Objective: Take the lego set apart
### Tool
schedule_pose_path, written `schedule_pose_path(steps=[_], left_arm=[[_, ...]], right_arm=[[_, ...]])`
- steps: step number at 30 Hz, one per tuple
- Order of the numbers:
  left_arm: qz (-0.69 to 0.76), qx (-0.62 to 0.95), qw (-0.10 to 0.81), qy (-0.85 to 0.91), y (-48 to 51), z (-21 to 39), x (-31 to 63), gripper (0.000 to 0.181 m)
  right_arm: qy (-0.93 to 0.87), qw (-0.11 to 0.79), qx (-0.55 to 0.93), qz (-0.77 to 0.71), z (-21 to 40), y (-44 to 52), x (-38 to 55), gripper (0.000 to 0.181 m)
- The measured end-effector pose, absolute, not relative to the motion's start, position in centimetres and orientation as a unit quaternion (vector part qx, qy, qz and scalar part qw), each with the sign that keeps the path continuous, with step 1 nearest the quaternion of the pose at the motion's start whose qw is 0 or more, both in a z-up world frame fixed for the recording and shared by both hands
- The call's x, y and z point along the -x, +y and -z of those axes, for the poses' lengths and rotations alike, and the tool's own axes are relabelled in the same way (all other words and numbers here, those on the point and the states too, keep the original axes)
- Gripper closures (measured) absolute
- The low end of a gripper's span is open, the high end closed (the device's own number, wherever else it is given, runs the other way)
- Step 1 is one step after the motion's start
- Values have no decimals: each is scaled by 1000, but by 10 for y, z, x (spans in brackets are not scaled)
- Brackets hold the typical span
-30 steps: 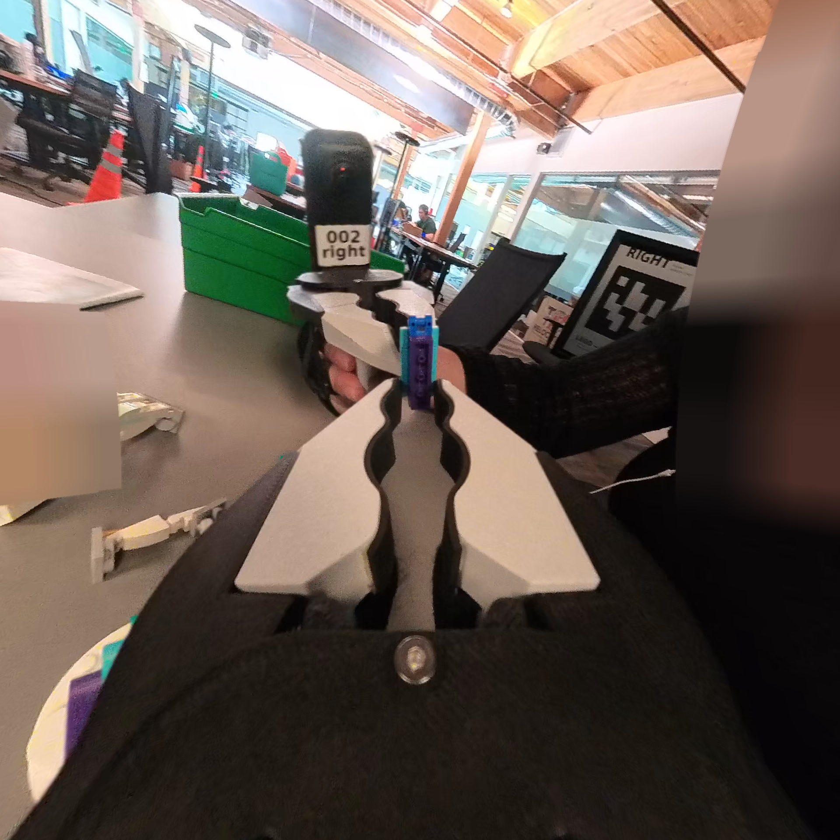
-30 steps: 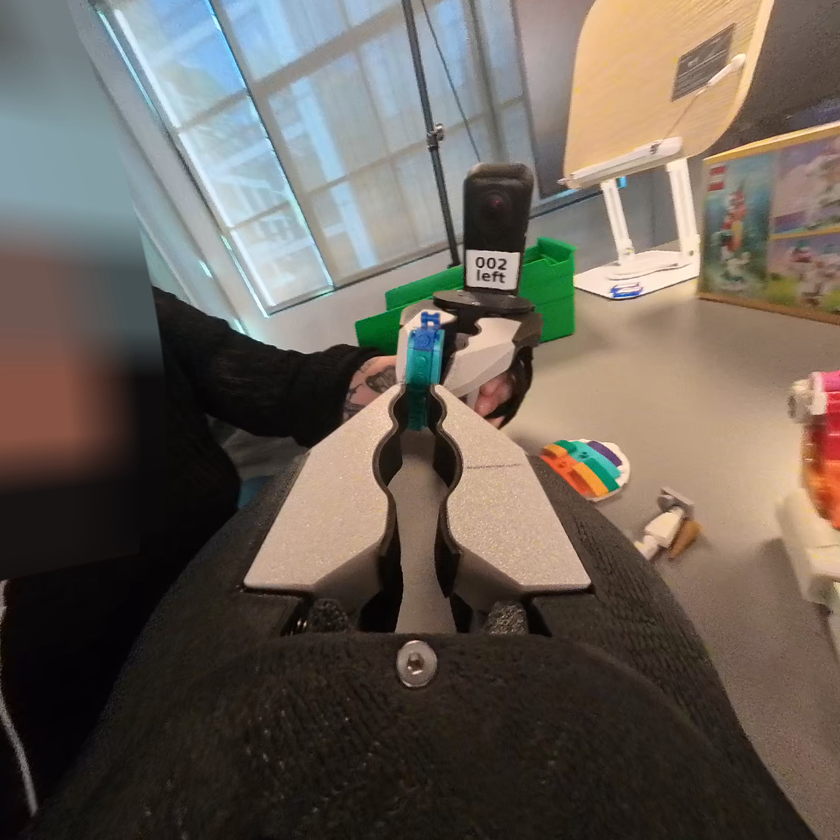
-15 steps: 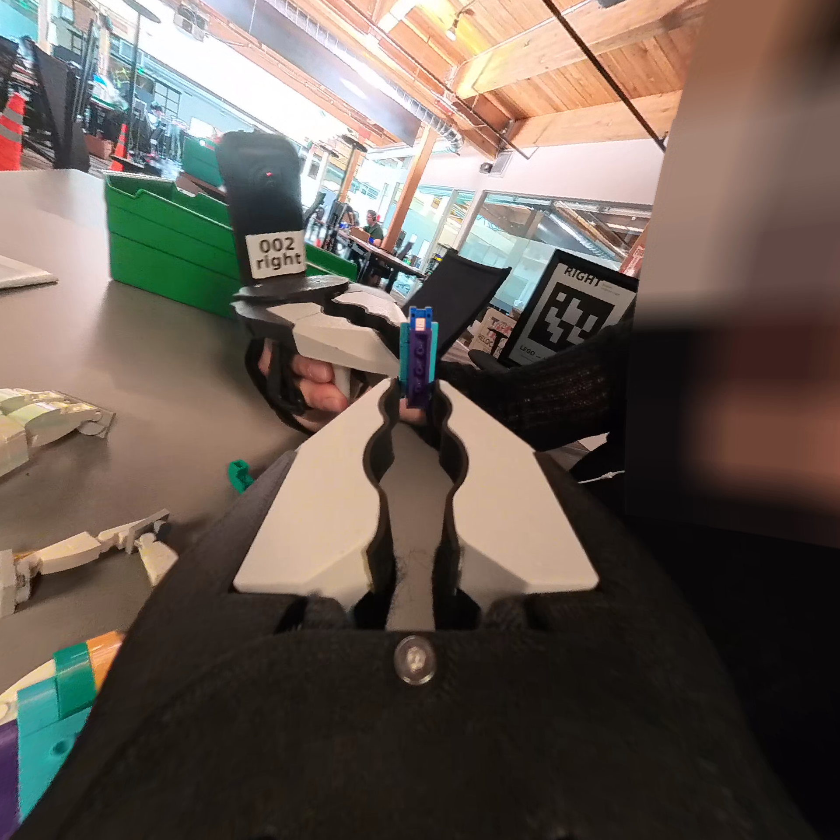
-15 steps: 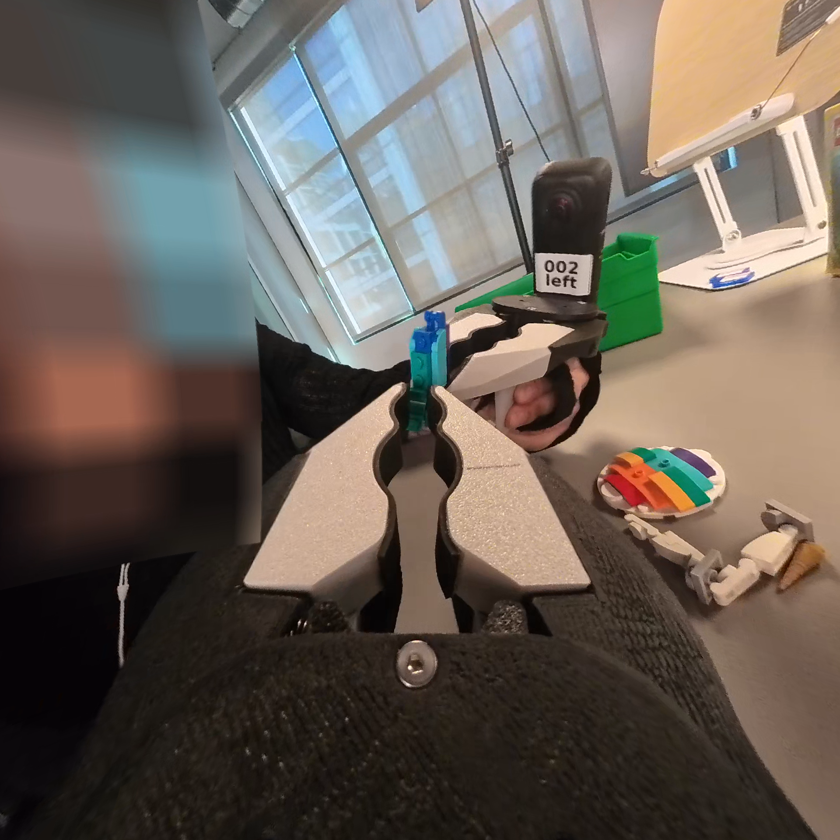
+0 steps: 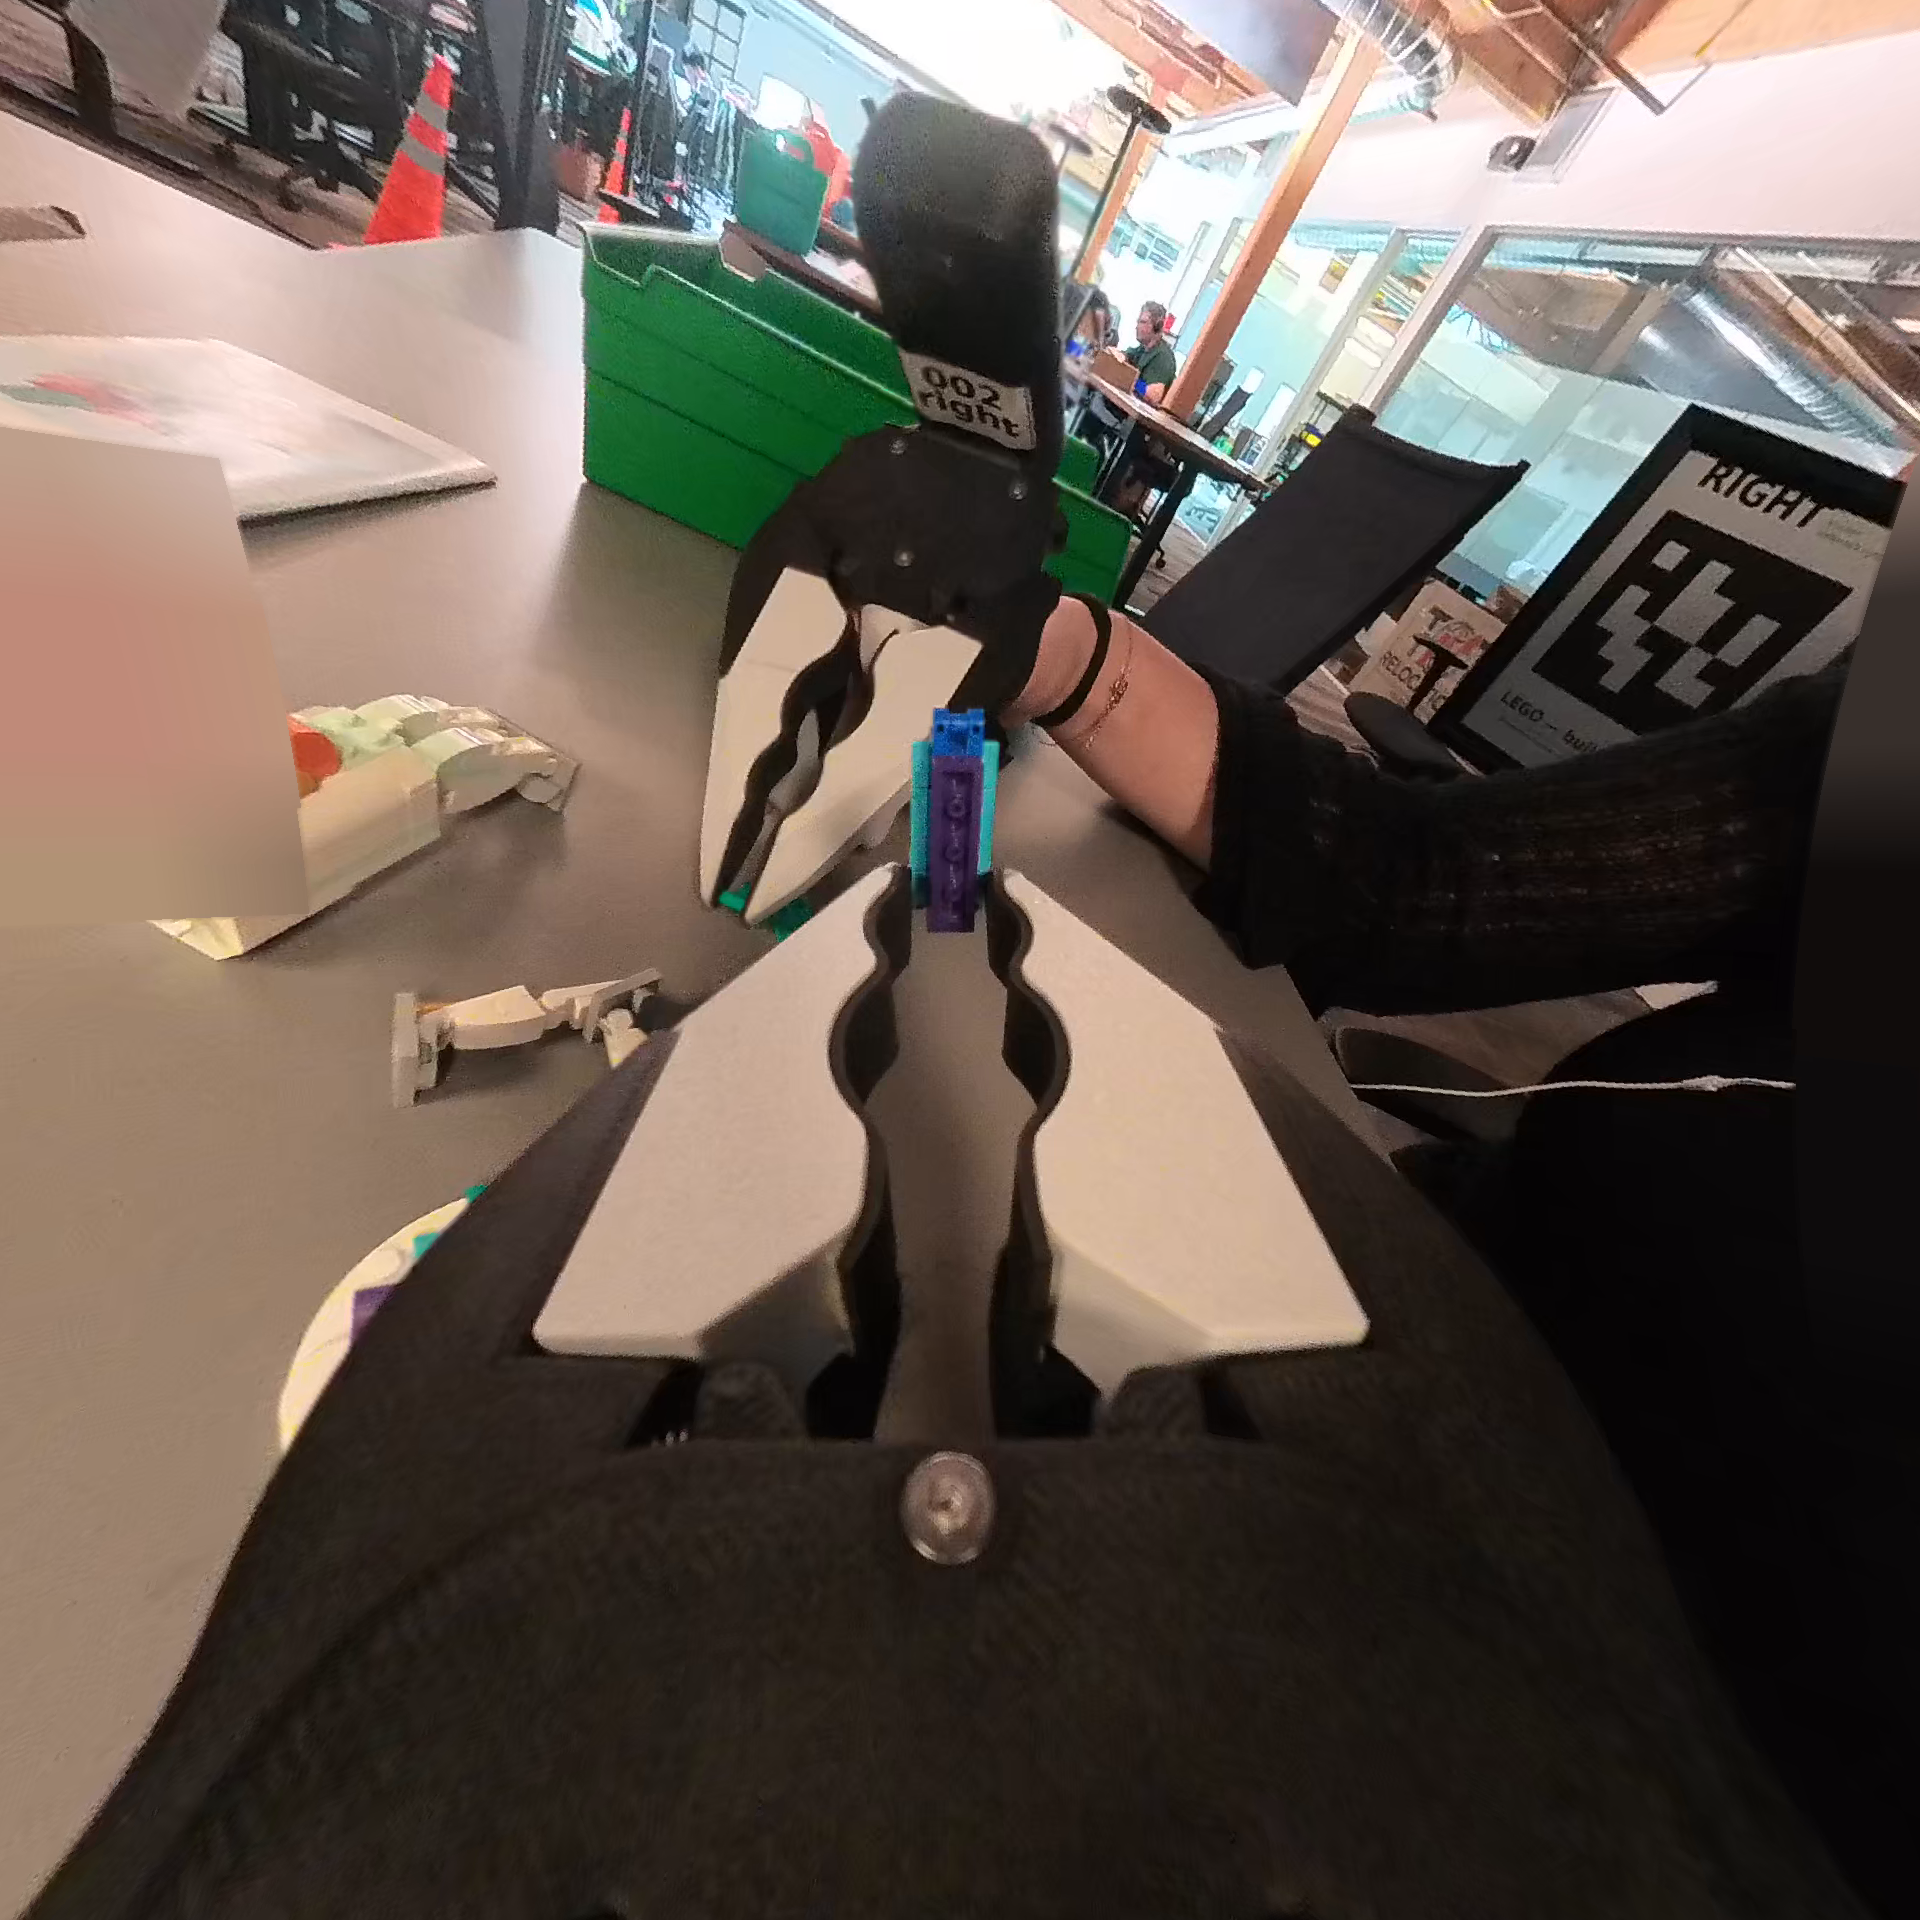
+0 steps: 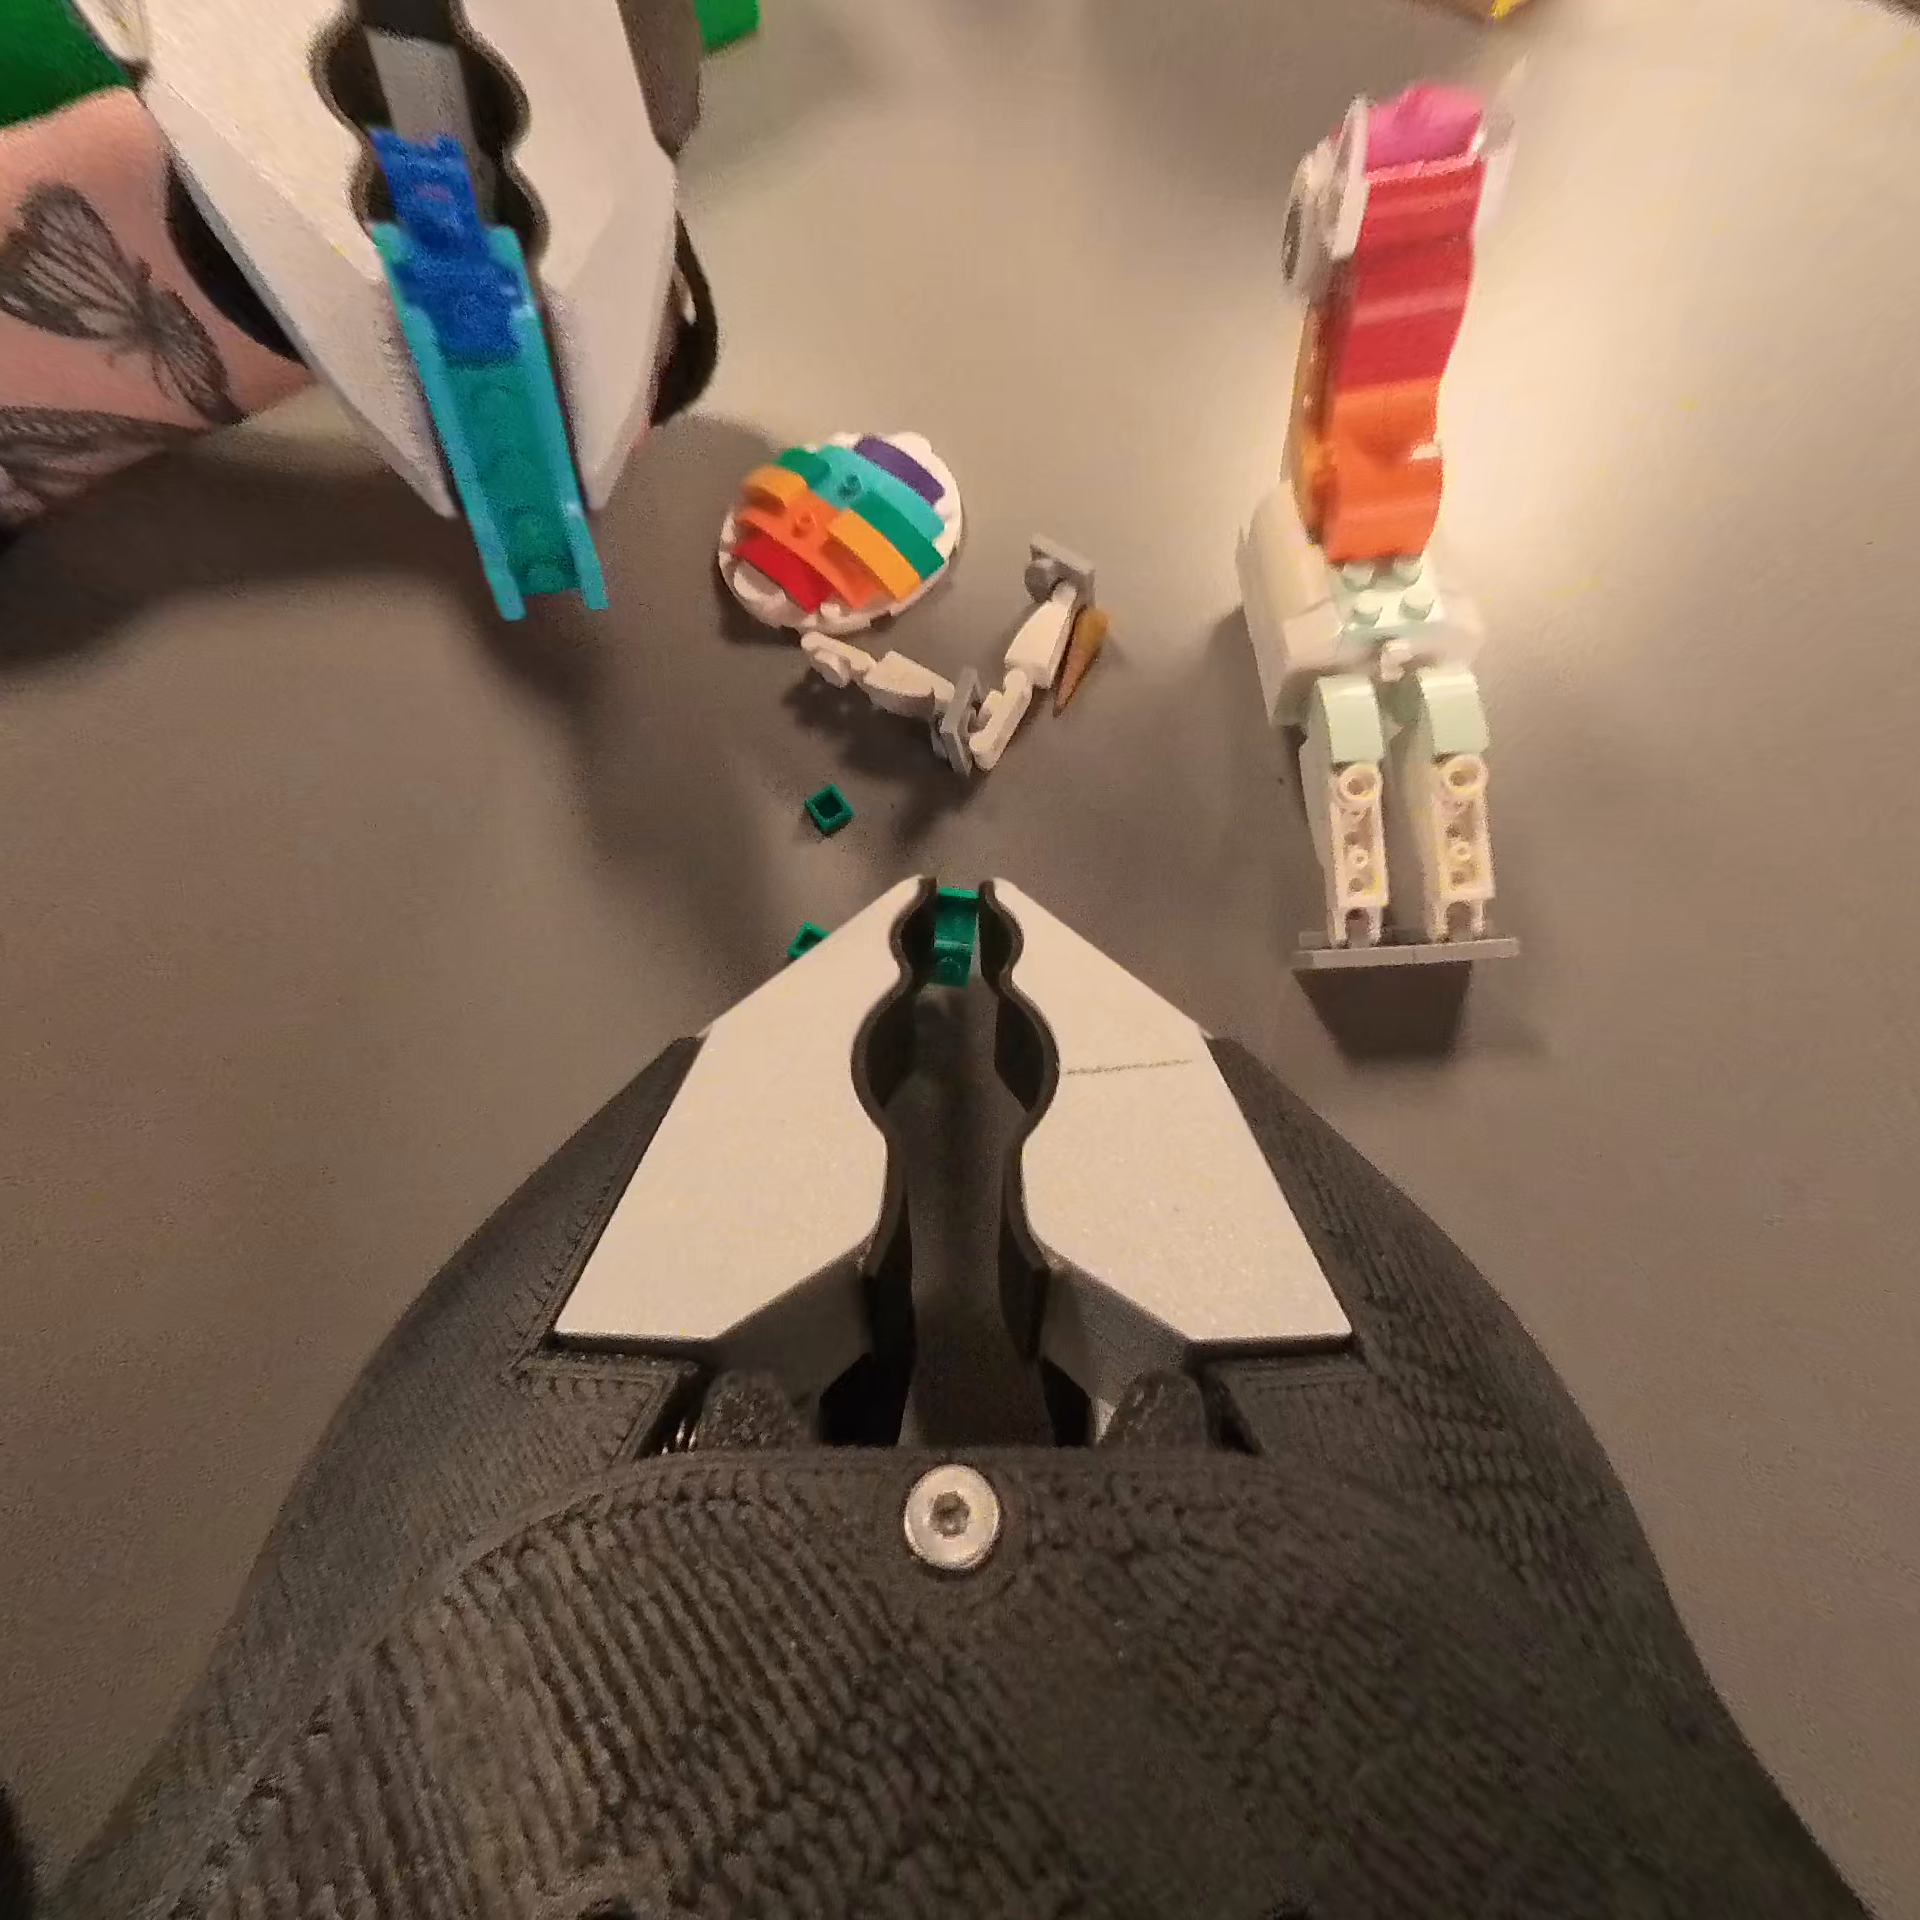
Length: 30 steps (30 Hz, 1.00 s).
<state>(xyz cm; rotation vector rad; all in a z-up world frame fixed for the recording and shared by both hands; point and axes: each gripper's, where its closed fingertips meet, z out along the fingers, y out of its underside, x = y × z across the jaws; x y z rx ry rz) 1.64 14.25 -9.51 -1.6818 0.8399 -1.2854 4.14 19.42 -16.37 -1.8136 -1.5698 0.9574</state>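
Note:
My left gripper (image 5: 948,883) is shut on a thin stack of purple, teal and blue bricks (image 5: 954,821) and holds it upright above the table. The stack also shows in the right wrist view (image 6: 488,416), sticking out of the left gripper (image 6: 509,499) at the upper left. My right gripper (image 6: 954,896) is shut on a small green brick (image 6: 954,928) and points down close over the grey table (image 6: 312,883). In the left wrist view the right gripper (image 5: 743,896) tips down at the table just ahead of the stack.
A rainbow disc (image 6: 842,530), a white jointed limb with a brown cone (image 6: 977,675), two loose green bits (image 6: 829,810) and a white figure with a rainbow mane (image 6: 1371,499) lie on the table. Green bins (image 5: 727,395) and a booklet (image 5: 239,416) stand farther back. Left tips to right tips: about 9 cm.
The right gripper has come away from the stack with a small green brick and has swung down to the table. The left gripper still holds the stack.

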Motion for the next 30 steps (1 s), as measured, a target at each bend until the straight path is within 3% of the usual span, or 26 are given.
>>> schedule_pose_path(steps=[6,10,14,21,30], left_arm=[[519,667,415,337,140,95,-20,167],[535,657,417,329,140,90,-19,167],[554,642,416,329,136,85,-22,167],[548,644,413,339,134,88,-26,167],[524,628,471,332,140,74,-23,159]], right_arm=[[-576,274,674,-374,160,191,-38,155],[-539,293,616,-494,118,175,-27,149],[-503,293,538,-610,76,152,-20,155],[-506,282,517,-631,75,139,-12,168],[-518,316,512,-608,73,142,-13,169]])
